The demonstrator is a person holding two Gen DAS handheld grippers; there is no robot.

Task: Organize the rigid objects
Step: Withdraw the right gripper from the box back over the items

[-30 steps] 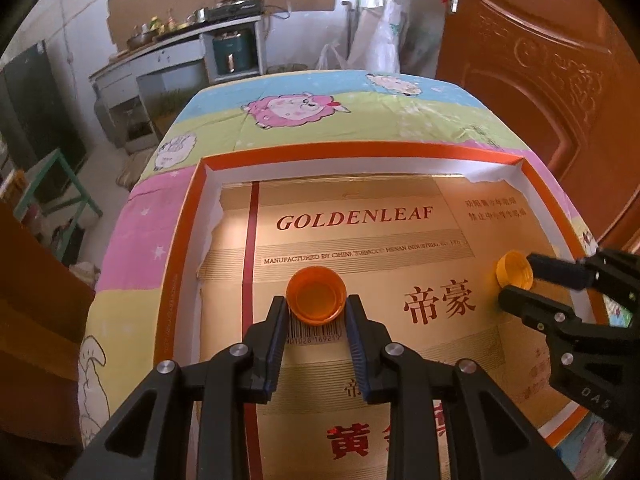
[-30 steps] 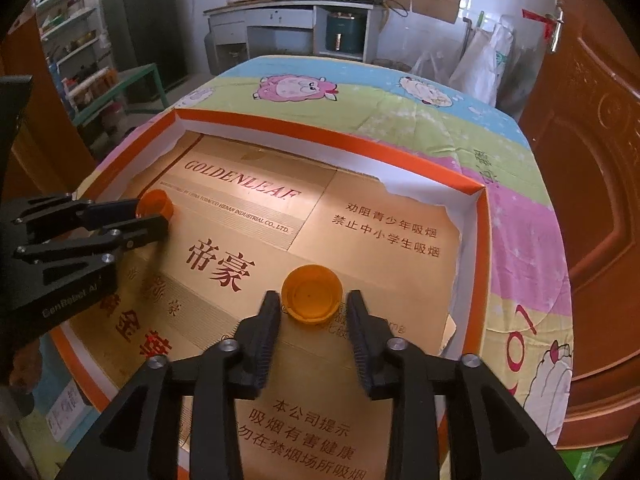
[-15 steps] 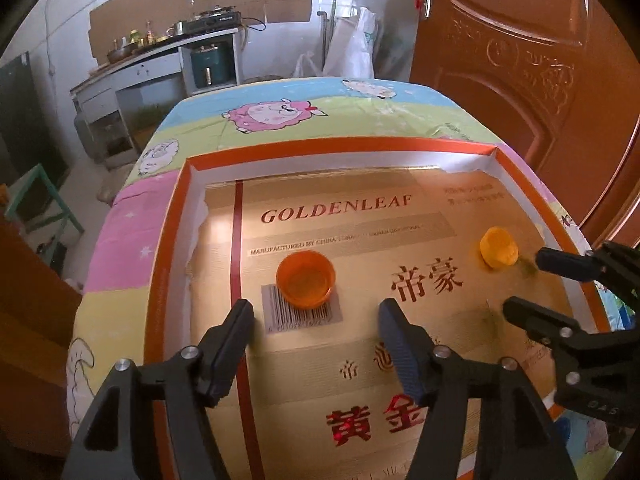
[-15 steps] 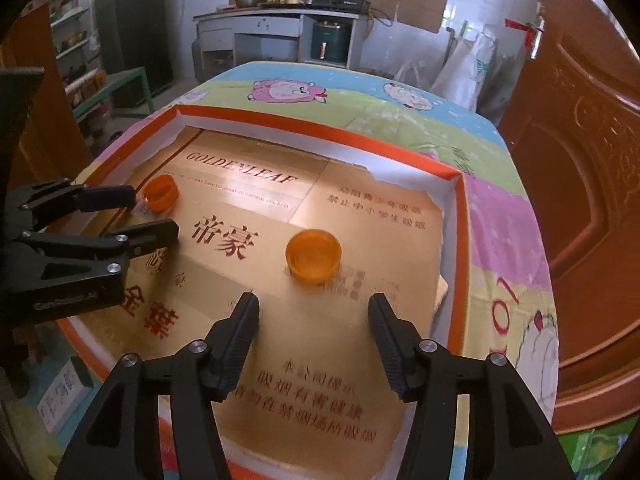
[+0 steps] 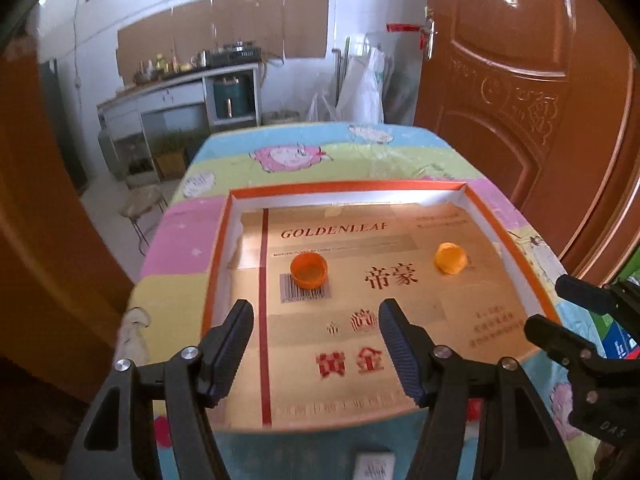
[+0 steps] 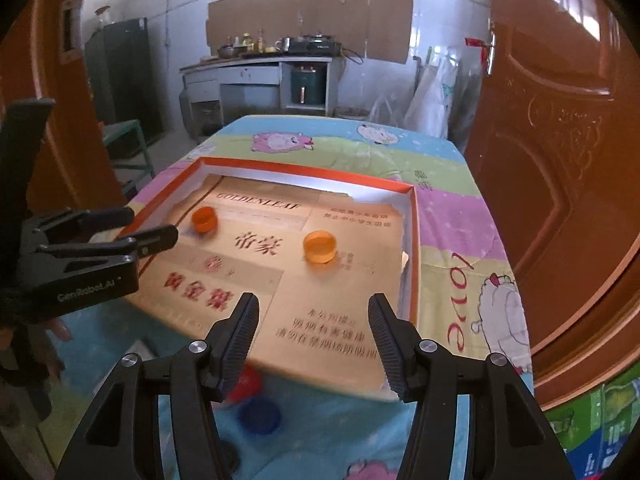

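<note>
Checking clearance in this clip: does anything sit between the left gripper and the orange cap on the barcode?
Nothing visible does. The left gripper is open, and only bare printed cardboard tray lies between its fingers and the orange plastic cap standing on the barcode.

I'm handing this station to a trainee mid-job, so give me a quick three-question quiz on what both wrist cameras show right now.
1. True or false: the left gripper is shut on the dark orange cap.
2. Which way up does the dark orange cap lie? A) open side up B) open side down C) on its edge
3. Fill in: both caps rest inside the shallow ____.

Key
1. False: its jaws stand open and empty, as do the right gripper's; the lighter orange cap is free too.
2. A
3. box
</note>
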